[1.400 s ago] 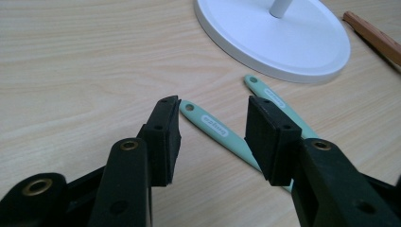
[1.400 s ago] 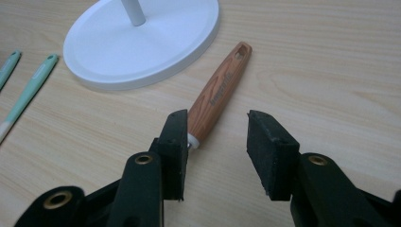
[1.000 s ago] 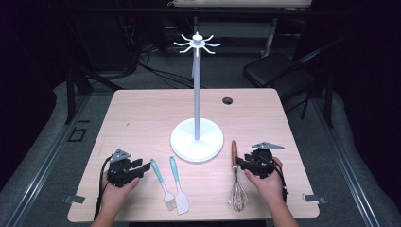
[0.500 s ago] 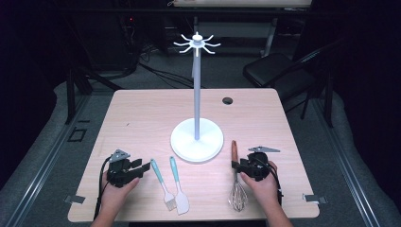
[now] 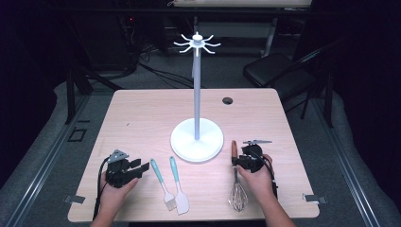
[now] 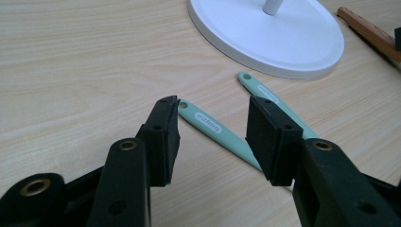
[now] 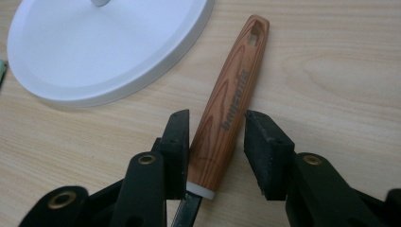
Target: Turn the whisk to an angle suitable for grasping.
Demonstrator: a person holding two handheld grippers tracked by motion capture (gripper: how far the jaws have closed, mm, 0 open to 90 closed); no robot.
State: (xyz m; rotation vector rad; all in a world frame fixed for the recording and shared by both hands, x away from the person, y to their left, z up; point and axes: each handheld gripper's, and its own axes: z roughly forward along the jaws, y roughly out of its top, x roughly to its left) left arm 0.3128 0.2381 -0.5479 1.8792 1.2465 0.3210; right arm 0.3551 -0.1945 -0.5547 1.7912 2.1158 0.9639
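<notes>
While the left gripper (image 6: pixel 213 137) gapes, the right gripper (image 7: pixel 215 146), jaws just closing, straddles one whisk (image 7: pixel 227 118).

There's some dark lettering running lengthwise down the wooden whisk handle (image 7: pixel 226 113), but honestly I can't make out the word. Both mint handles have a small printed label too: the brush handle (image 6: pixel 208 124) and the spatula handle (image 6: pixel 265 93) each carry a greyish word, too blurry to read.
</notes>
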